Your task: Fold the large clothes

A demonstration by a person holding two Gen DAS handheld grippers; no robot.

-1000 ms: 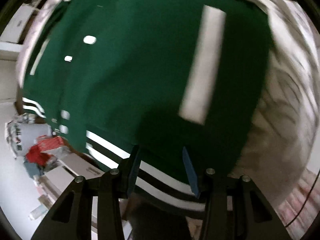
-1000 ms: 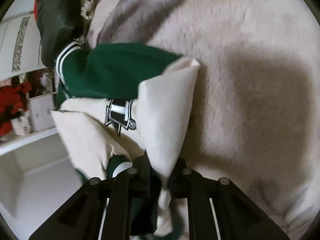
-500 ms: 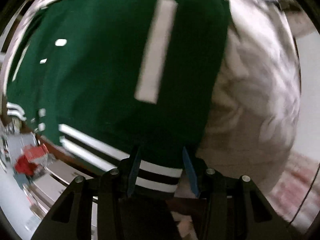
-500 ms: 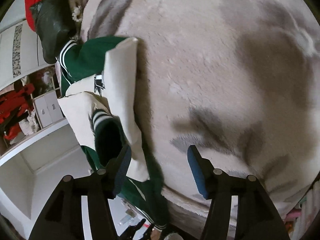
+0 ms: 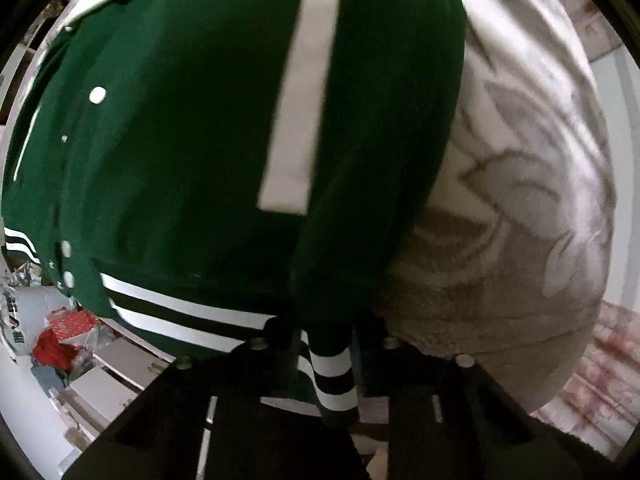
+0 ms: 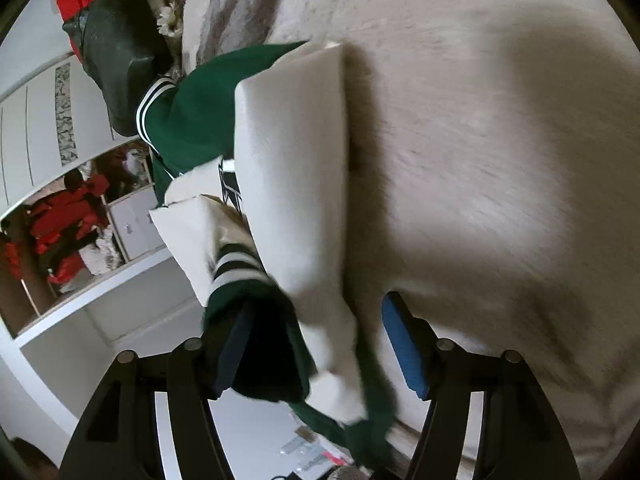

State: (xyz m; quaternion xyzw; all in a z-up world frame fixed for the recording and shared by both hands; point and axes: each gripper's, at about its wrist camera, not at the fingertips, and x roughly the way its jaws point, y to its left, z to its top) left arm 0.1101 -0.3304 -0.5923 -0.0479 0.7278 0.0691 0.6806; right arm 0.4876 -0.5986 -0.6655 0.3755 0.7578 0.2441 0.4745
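Note:
A green varsity jacket (image 5: 192, 140) with a white pocket strip and white snaps lies on a pale plush blanket (image 5: 520, 208). My left gripper (image 5: 324, 344) is shut on the jacket's striped hem corner (image 5: 332, 376). In the right wrist view the same jacket shows its cream sleeve (image 6: 296, 168) folded over the green body (image 6: 204, 116). My right gripper (image 6: 320, 348) is open, its fingers on either side of the sleeve end and striped cuff (image 6: 236, 272); the blue pad (image 6: 404, 352) is clear of the cloth.
The blanket (image 6: 500, 140) fills the right of the right wrist view. A dark bag (image 6: 116, 64) and red cloth lie at its far left. White shelves (image 6: 120, 280) with red items stand beyond. Boxes and clutter (image 5: 68, 340) lie on the floor at the left.
My left gripper has slid right along the hem and shut on its striped corner. My right gripper has let go of the cream sleeve and opened, then moved back over the sleeve end.

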